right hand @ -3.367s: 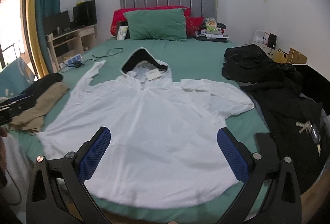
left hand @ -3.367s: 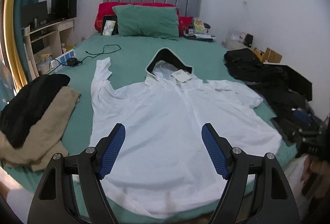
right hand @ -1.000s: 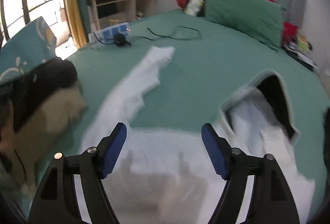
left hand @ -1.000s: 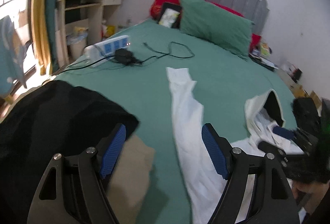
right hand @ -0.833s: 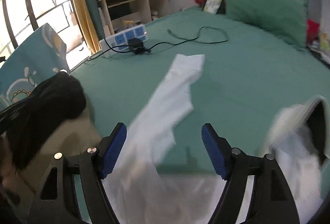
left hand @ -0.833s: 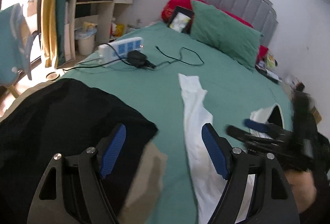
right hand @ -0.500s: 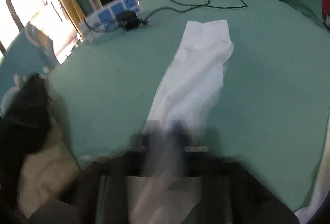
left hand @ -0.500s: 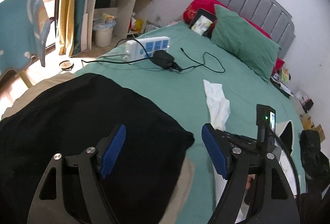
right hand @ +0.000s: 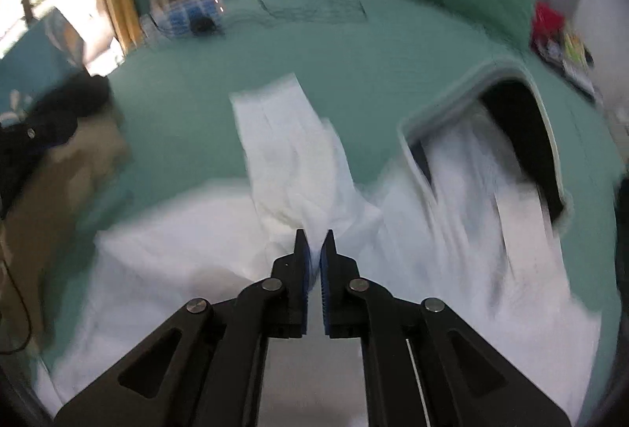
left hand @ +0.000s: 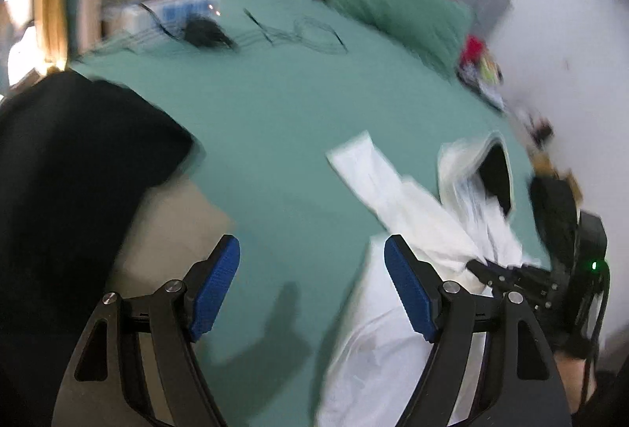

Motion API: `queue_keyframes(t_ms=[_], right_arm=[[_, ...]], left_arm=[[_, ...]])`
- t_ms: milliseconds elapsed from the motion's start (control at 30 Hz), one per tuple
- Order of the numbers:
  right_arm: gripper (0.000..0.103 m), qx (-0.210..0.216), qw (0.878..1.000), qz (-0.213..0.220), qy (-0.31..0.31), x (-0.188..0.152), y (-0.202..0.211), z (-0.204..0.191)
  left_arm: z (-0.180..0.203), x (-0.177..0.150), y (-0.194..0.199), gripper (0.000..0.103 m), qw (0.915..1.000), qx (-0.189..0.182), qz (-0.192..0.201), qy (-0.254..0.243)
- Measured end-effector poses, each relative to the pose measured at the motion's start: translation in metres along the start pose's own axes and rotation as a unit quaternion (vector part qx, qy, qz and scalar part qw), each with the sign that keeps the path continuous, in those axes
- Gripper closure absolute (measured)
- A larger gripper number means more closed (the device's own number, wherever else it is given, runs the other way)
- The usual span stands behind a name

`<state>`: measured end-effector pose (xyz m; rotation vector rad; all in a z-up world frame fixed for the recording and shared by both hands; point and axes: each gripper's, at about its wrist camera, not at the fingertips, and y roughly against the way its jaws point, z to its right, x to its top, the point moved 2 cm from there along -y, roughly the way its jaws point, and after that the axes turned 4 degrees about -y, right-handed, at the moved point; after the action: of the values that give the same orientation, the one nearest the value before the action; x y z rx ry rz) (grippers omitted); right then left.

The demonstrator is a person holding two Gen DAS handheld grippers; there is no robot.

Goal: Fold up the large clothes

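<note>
A white hooded jacket (right hand: 452, 230) lies on the green bed (right hand: 314, 73), its hood (right hand: 511, 120) dark inside. My right gripper (right hand: 314, 250) is shut on the jacket's left sleeve (right hand: 291, 159) and holds it pulled in over the body. In the left wrist view the sleeve (left hand: 385, 183) runs to the right gripper (left hand: 495, 269), which pinches it at the right. My left gripper (left hand: 312, 285) is open and empty above the bed, left of the jacket (left hand: 393, 348). Both views are blurred.
A black garment (left hand: 70, 167) on a tan one (left hand: 173, 230) lies at the bed's left edge. A power strip (left hand: 181, 6) with charger and cable (left hand: 314, 34) sits far left. Green pillow (left hand: 397, 2) and grey headboard stand behind. Dark clothes (left hand: 554, 207) lie right.
My right gripper has closed on the sleeve and drawn it back toward the jacket's body. The left gripper has swung right, so the jacket and hood come into its view.
</note>
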<state>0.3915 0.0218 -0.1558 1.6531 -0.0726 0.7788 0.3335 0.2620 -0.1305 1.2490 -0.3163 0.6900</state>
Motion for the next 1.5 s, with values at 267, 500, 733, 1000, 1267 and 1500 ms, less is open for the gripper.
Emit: queue_keyframes(t_ms=[267, 500, 733, 1000, 1267, 1500], right_arm=[[0.04, -0.015, 0.998, 0.057, -0.001, 0.016, 0.024, 0.007], [0.04, 0.05, 0.994, 0.075, 0.056, 0.08, -0.032, -0.054], [0.056, 0.059, 0.996, 0.027, 0.069, 0.086, -0.115, -0.085], [0.1, 0.039, 0.991, 0.099, 0.083, 0.083, -0.042, -0.049], [0.1, 0.001, 0.979, 0.205, 0.014, 0.049, 0.116, 0.048], [0.1, -0.007, 0.974, 0.211, -0.081, -0.017, 0.168, 0.149]], left_arm=[[0.014, -0.021, -0.036, 0.024, 0.9982, 0.011, -0.059, -0.004], [-0.01, 0.0, -0.014, 0.024, 0.9989, 0.045, -0.012, 0.0], [-0.033, 0.01, -0.017, 0.024, 0.9976, 0.065, -0.018, 0.013], [-0.015, 0.007, -0.024, 0.024, 0.9975, 0.066, -0.024, -0.002], [0.027, -0.008, -0.043, 0.028, 0.9971, 0.04, -0.05, -0.042], [0.054, -0.022, -0.066, 0.028, 0.9936, 0.027, -0.086, -0.069]])
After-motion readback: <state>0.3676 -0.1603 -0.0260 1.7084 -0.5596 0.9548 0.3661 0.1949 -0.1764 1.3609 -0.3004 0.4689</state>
